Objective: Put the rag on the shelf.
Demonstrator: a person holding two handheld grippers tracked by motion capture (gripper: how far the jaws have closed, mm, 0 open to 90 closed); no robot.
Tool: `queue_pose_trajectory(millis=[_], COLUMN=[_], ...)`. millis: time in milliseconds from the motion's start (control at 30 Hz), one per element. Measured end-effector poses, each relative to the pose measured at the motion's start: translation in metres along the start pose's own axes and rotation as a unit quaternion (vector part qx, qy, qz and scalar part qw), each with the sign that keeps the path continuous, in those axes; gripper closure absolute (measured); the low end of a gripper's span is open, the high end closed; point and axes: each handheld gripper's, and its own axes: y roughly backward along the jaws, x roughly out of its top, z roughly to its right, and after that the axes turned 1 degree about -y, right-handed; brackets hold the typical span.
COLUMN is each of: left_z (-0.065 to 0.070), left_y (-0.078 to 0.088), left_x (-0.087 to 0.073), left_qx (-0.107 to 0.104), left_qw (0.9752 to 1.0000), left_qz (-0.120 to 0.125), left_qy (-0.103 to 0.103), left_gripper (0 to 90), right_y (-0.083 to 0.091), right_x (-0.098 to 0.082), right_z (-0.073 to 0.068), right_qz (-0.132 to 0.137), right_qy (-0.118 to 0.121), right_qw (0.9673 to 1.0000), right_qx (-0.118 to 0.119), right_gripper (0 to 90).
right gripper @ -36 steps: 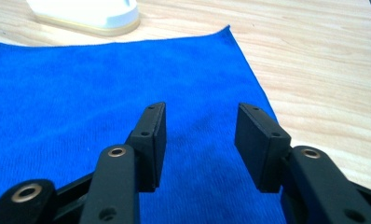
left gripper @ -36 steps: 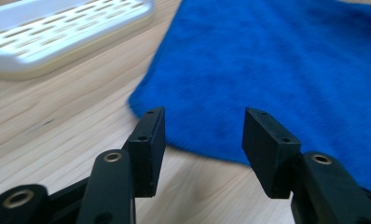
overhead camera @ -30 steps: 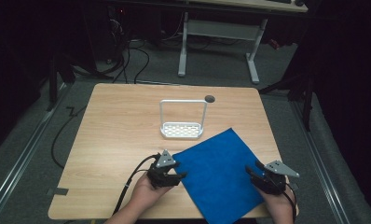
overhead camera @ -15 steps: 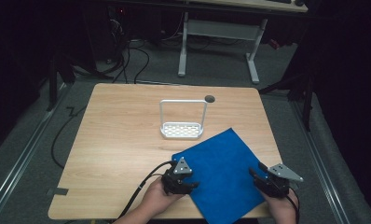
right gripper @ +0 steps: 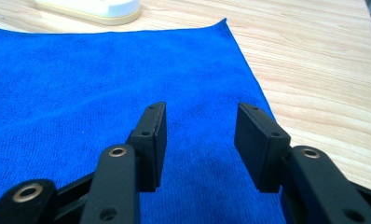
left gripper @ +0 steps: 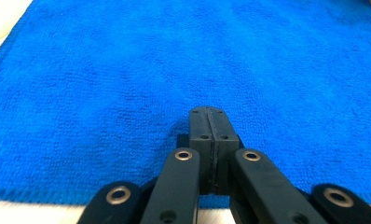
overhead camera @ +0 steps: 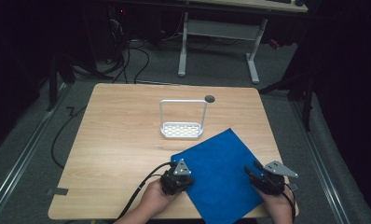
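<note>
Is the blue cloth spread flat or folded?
Spread flat: the blue cloth lies as one smooth sheet on the table, no folds visible.

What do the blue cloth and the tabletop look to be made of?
Blue cloth: likely microfibre terry, matte, judging by its fine looped nap and stitched hem. Tabletop: pale wood or wood-look laminate, smooth, with printed-looking straight grain lines; which one is unclear.

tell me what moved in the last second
The left hand-held gripper slid right, from beside the blue cloth onto its near left edge, jaws shut. The right hand-held gripper stayed open at the cloth's right edge. Cloth and white rack did not move.
</note>
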Motion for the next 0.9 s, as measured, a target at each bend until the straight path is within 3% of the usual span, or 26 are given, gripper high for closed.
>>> queue_pose_trajectory(millis=[100, 300, 433, 667, 900], left_z=[-0.009, -0.028, -0.040, -0.057, -0.062], left_y=[0.008, 0.026, 0.036, 0.055, 0.061], left_x=[-0.007, -0.019, -0.027, -0.043, -0.049], left_qx=[0.008, 0.035, 0.052, 0.077, 0.082], left_qw=[0.9999, 0.9985, 0.9968, 0.9918, 0.9900], left_qz=[0.002, 0.006, 0.009, 0.020, 0.024], left_qy=[0.013, 0.042, 0.060, 0.100, 0.112], left_gripper=[90.0, 90.0, 90.0, 90.0, 90.0], right_y=[-0.005, -0.017, -0.025, -0.051, -0.066], right_x=[0.003, 0.010, 0.014, 0.019, 0.022], right_z=[-0.003, -0.011, -0.012, -0.018, -0.030], right_qz=[-0.005, -0.025, -0.038, -0.070, -0.088], right_qy=[0.004, 0.023, 0.023, 0.040, 0.064], right_qw=[0.9999, 0.9989, 0.9979, 0.9946, 0.9914], right_qx=[0.011, 0.033, 0.048, 0.065, 0.073], right_gripper=[58.3, 78.0, 89.9, 90.0, 90.0])
